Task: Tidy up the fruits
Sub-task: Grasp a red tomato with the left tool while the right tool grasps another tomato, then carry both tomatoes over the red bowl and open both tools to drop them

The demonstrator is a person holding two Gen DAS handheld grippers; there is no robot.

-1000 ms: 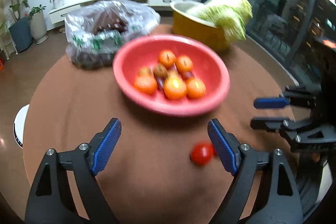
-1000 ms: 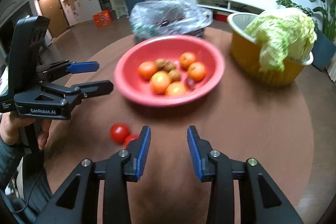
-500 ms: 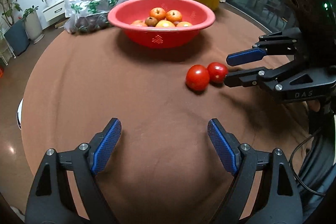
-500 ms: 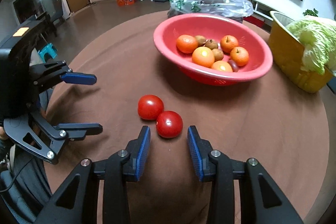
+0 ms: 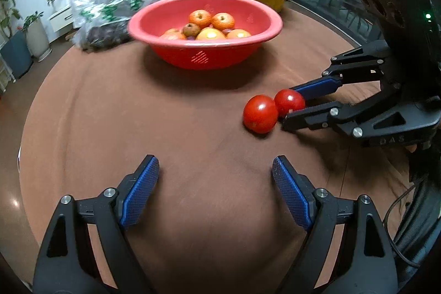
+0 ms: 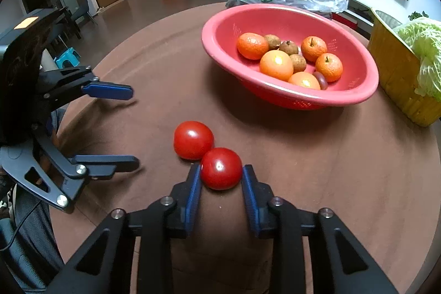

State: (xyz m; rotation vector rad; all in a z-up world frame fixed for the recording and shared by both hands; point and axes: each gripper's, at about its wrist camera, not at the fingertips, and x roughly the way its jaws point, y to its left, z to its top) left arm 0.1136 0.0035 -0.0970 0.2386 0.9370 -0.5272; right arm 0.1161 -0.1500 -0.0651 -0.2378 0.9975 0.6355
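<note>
Right gripper (image 6: 221,172) jaws, just closing, pinch the near tomato (image 6: 221,168), touching second tomato (image 6: 193,140); left gripper (image 5: 215,192) spread, empty.

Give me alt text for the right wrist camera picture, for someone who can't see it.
The right gripper has just been closing its blue-padded jaws around a small round red tomato on a brown round table, which touches a second red tomato. Beyond sit a red plastic bowl of oranges and the open left gripper.
</note>
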